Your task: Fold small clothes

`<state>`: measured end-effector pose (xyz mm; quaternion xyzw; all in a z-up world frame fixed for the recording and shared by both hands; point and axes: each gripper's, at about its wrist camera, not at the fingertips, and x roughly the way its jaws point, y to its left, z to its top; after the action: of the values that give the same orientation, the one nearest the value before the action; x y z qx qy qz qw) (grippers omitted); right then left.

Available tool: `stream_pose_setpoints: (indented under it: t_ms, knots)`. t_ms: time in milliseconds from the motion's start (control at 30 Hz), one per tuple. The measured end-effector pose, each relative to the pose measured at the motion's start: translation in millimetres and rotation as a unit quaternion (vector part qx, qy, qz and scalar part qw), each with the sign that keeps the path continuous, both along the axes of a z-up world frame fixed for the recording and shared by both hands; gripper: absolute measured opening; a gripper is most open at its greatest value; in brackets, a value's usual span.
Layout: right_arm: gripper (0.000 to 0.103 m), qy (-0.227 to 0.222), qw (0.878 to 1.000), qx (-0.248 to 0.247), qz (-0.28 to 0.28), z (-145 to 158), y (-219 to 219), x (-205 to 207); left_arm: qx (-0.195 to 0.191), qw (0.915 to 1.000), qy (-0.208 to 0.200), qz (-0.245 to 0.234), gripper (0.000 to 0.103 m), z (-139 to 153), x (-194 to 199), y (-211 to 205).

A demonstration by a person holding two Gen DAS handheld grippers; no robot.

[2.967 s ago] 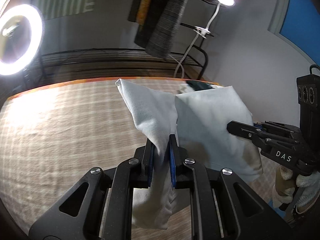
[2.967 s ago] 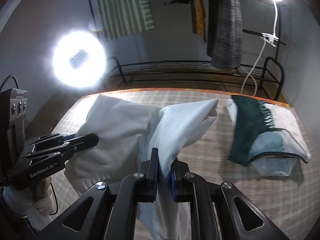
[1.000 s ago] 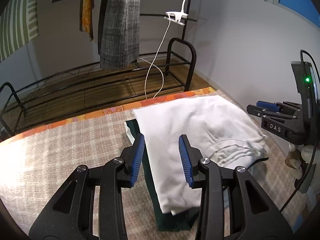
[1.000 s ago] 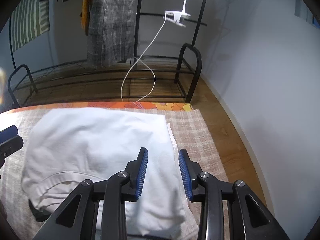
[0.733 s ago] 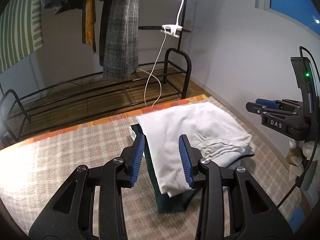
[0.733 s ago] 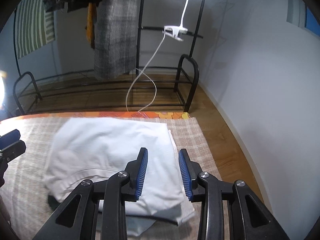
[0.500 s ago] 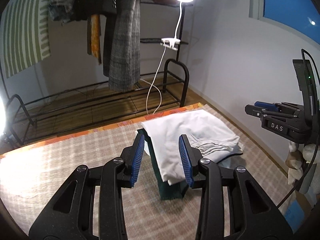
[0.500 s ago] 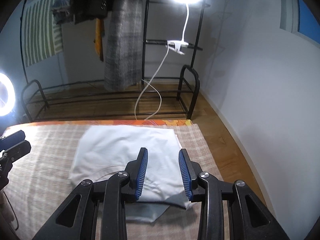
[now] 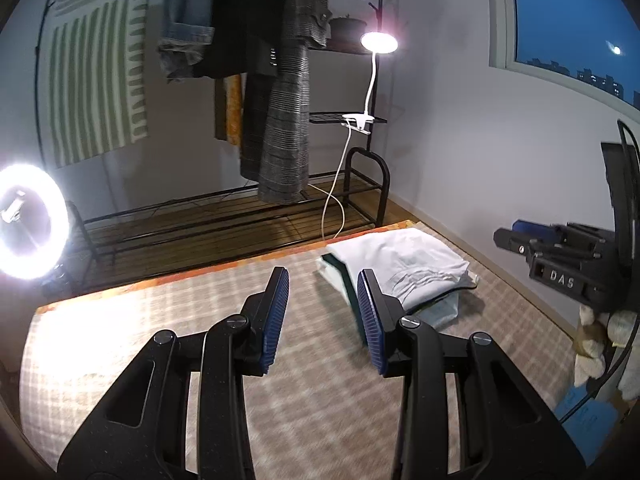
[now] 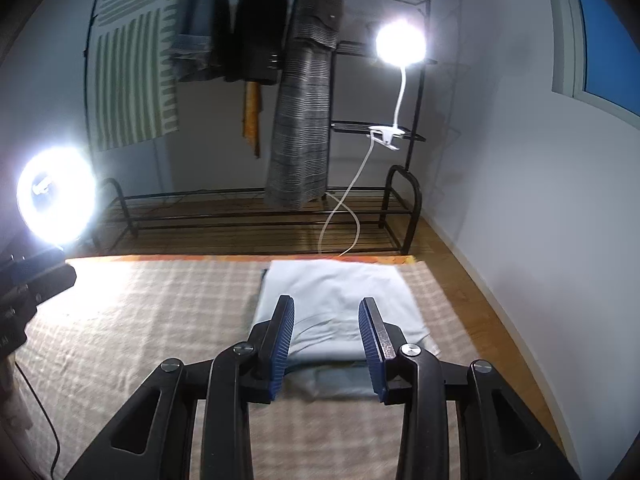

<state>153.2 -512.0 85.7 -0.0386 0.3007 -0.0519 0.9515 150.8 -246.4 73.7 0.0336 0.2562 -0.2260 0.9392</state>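
2 tongs, left and right, gape above folded clothes.

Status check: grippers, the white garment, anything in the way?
Left gripper and right gripper both open, empty. White garment folded, lying on the stack at the mat's far right corner. Nothing in the way.

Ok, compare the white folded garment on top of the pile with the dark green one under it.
The white folded garment lies on top, its whole upper face in view; the dark green garment sits beneath it, showing only as a thin edge along the pile's left side. The white one is pale and shows a gathered band at its near edge; the green one is dark, and no detail of it can be made out. Both lie flat in one pile on the checked mat.
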Motion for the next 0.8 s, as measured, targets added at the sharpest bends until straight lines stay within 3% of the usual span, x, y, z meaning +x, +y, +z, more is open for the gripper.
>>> stream_pose_setpoints:
  t_ms: [67, 167, 267, 400, 467, 567, 700, 800]
  knots:
    - [0.035, -0.002, 1.000, 0.015, 0.005, -2, 16, -14, 0.000, 1.0000, -0.002, 0.003, 0.037, -2, -10, 16]
    - [0.039, -0.008, 0.999, 0.033, 0.009, -6, 39, -32, 0.000, 0.9999, -0.010, 0.009, 0.050, -6, -26, 38]
    - [0.039, -0.009, 0.999, 0.038, 0.019, -13, 64, -47, 0.008, 0.9998, -0.014, 0.015, 0.051, -14, -39, 57]
    - [0.061, -0.012, 0.998, 0.051, 0.021, -26, 89, -60, 0.016, 0.9996, -0.003, 0.024, 0.058, -31, -48, 82]
    - [0.061, -0.014, 0.999, 0.043, 0.018, -34, 101, -66, 0.018, 0.9994, 0.001, 0.029, 0.064, -40, -50, 93]
    - [0.066, -0.018, 0.999, 0.040, 0.016, -46, 115, -72, 0.027, 0.9990, 0.007, 0.033, 0.065, -53, -50, 102]
    - [0.079, -0.014, 0.999, 0.049, 0.016, -62, 125, -69, 0.035, 0.9986, 0.011, 0.039, 0.079, -70, -50, 109]
    - [0.087, -0.017, 0.999, 0.028, 0.016, -71, 133, -66, 0.042, 0.9983, 0.013, 0.039, 0.080, -77, -49, 110]
